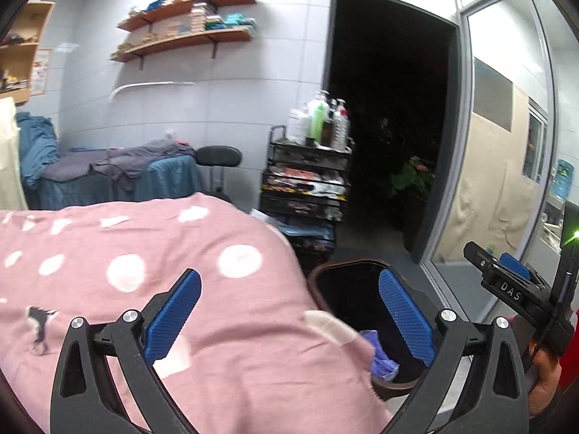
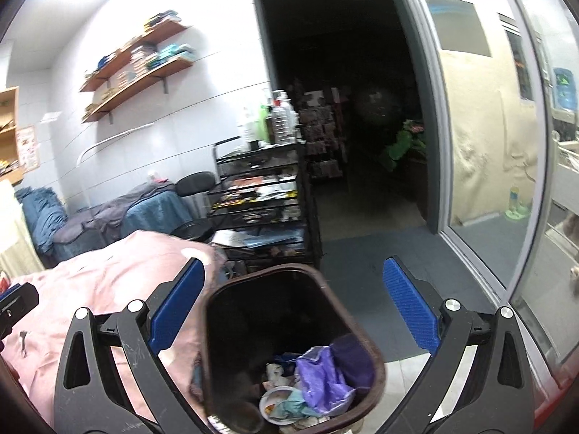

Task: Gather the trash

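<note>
Both tools gape empty above the bin of trash.

The bin is standing on the floor just right of the bed, touching its edge. Trash is lying in the bin's bottom. Behind the bin a cart is standing with bottles on top. Right of the cart, behind the bin, a doorway is opening. Shelves are hanging on the wall above and left of the bin.
</note>
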### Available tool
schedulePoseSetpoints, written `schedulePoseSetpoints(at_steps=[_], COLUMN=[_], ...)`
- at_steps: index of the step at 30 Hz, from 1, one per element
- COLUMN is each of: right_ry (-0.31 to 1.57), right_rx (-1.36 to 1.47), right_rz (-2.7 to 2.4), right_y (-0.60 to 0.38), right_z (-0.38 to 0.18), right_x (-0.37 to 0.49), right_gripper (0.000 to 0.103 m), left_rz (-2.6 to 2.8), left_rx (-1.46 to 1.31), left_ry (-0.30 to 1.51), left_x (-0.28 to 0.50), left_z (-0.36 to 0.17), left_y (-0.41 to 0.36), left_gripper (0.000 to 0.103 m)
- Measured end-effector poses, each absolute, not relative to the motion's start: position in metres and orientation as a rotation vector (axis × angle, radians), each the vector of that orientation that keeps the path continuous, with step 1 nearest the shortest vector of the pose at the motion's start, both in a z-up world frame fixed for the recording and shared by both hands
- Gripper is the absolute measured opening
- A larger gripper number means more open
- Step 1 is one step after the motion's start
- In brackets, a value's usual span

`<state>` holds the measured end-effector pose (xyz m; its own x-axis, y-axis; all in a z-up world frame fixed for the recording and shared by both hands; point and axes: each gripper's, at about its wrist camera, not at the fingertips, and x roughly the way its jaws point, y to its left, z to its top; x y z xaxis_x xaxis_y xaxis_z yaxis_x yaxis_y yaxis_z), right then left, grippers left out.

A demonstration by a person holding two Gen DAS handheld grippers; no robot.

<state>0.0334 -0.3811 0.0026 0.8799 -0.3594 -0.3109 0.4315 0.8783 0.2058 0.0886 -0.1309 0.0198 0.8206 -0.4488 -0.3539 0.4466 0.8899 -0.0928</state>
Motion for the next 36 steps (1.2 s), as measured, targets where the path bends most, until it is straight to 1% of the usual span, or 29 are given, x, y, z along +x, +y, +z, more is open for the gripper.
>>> schedulePoseSetpoints(at_steps=[3, 7, 15, 20, 26, 36], right_ry=[0.248, 0.152, 0.158, 0.138, 0.16, 0.175], right_rx=[0.249, 0.189, 0.082, 0.077, 0.083, 0.103], right_rz=[-0.375, -0.371, -0.223, -0.167, -0.097, -0.073], right_y=[-0.362, -0.328, -0.274, -0.25, -0.225, -0.22], right_z=[0.005, 0.003, 0.008, 0.012, 0.013, 0.014], right_x=[0.03, 0.017, 0.004, -0.004, -0.008, -0.009], right_gripper=[0.097, 0.098, 0.098, 0.098, 0.098, 0.098], left_rz=[-0.43, -0.38, -0.263, -0.167, -0.152, -0.15], left_rx=[-0.015, -0.055, -0.079, -0.074, -0.085, -0.083], left_ry=[0.358, 0.337, 0.262, 0.217, 0.208, 0.197], left_x=[0.08, 0.069, 0.04, 0.023, 0.011, 0.007], left_z=[0.019, 0.019, 0.02, 0.022, 0.021, 0.022], left_y=[-0.113, -0.088, -0.048, -0.032, -0.02, -0.016], left_gripper=[0.098, 0.098, 0.098, 0.098, 0.098, 0.098])
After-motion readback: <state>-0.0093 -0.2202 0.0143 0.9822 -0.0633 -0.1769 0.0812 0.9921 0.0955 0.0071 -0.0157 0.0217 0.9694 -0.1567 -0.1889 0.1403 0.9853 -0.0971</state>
